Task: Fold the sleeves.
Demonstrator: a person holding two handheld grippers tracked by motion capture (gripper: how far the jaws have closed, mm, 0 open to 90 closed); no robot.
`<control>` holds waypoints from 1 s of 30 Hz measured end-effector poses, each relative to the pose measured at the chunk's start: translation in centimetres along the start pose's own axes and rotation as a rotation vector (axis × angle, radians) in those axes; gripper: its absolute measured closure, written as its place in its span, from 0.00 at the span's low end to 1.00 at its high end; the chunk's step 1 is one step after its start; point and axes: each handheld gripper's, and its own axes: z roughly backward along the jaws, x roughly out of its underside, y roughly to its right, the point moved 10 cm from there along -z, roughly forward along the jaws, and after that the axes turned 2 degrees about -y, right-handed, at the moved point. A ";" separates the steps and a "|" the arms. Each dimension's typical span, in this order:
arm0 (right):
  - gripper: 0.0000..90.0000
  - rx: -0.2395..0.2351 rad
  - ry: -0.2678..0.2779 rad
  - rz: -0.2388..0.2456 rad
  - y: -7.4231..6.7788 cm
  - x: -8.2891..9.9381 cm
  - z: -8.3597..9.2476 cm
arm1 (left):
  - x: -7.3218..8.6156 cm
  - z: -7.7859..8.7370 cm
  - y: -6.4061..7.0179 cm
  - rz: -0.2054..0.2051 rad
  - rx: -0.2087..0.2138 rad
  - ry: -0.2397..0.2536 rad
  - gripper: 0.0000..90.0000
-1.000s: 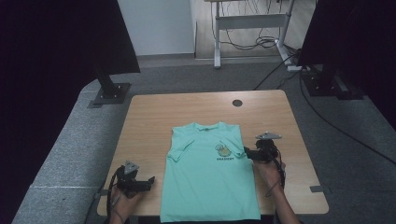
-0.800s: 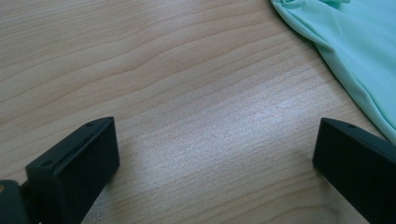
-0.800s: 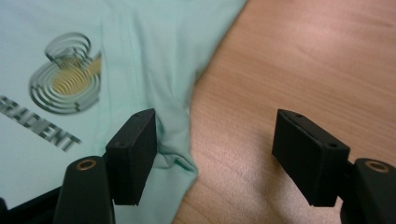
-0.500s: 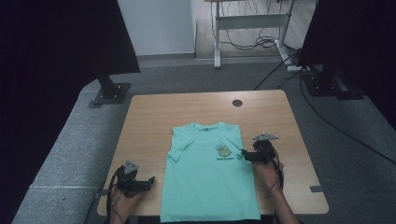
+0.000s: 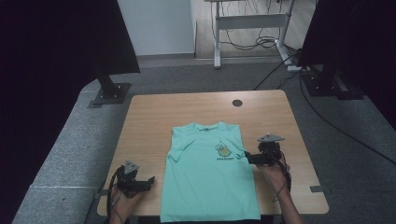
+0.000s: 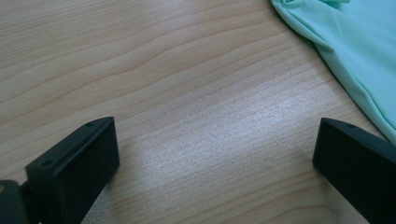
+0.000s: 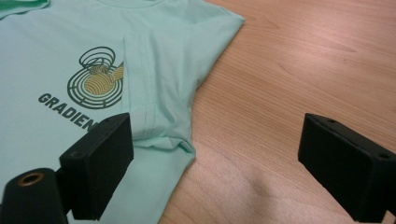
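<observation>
Now, with both the right gripper (image 5: 248, 157) and left gripper (image 5: 150, 180) spread wide and empty, the folded sleeve (image 7: 159, 93) of the mint-green T-shirt (image 5: 210, 186) could be snagged and unfolded if grazed.

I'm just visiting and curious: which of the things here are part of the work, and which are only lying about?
Part of the work:
- mint green T-shirt, both sleeves folded in
- right tool, open at the shirt's edge
- left tool, open over bare wood
- wooden table under it

Only around:
- black stands on the floor
- desk frame with cables behind
</observation>
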 end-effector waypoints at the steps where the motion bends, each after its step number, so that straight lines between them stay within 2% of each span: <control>1: 0.09 0.001 0.000 -0.001 0.0 0.1 0.3 | 0.0 0.0 0.0 0.000 0.000 0.000 0.00; 12: 0.09 0.009 0.018 -0.010 0.7 1.9 2.8 | 0.0 0.0 0.0 -0.001 0.001 0.000 0.00; 21: 0.09 0.029 0.015 -0.027 1.0 4.8 4.4 | 0.1 0.0 0.0 -0.002 0.001 -0.001 0.00; 30: 0.09 0.046 -0.020 -0.041 1.1 7.9 5.0 | 0.1 0.1 0.0 -0.002 0.000 -0.001 0.00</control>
